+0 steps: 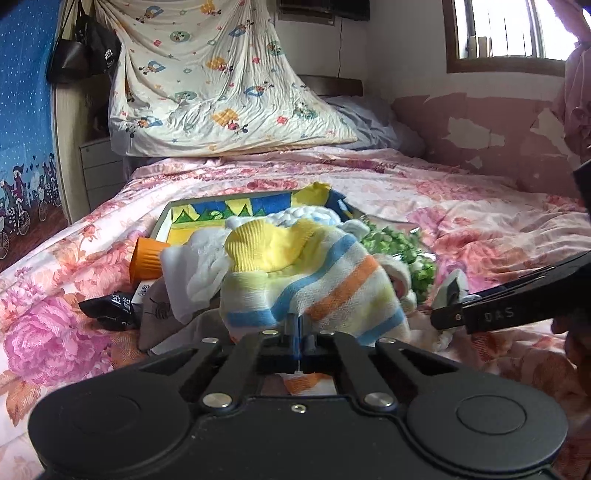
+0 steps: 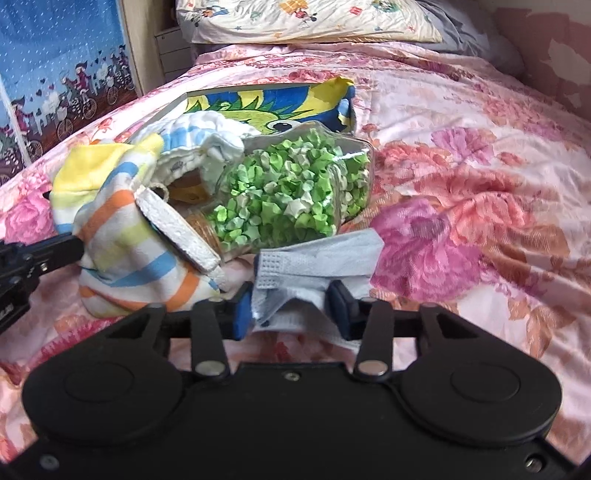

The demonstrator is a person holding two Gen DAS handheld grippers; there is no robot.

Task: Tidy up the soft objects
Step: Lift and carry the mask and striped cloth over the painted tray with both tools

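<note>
On a bed [image 2: 461,110] covered by a pink floral bedspread, the left gripper [image 1: 299,326] has its jaws pressed together on the near edge of a striped towel [image 1: 325,280] banded in yellow, blue and orange, while the right gripper [image 2: 291,306] has its jaws around a crumpled pale blue face mask [image 2: 314,266], pads at its sides. Just beyond the mask lies a clear jar [image 2: 295,192] on its side, packed with green paper stars and stopped with a cork. White cloths [image 1: 192,273], an orange cap [image 1: 146,258] and a black packet [image 1: 110,312] with unreadable print sit beside the towel, partly buried. Behind them rests a flat board [image 1: 221,218] printed in blue and yellow, half covered by the pile. Farther back, a cartoon-print quilt [image 1: 221,92] hangs over the headboard, black bags [image 1: 85,51] hang by a blue patterned curtain [image 1: 26,129], and peeling pink wall meets a window [image 1: 509,33]. "DAS" is legible on the right gripper's arm.
</note>
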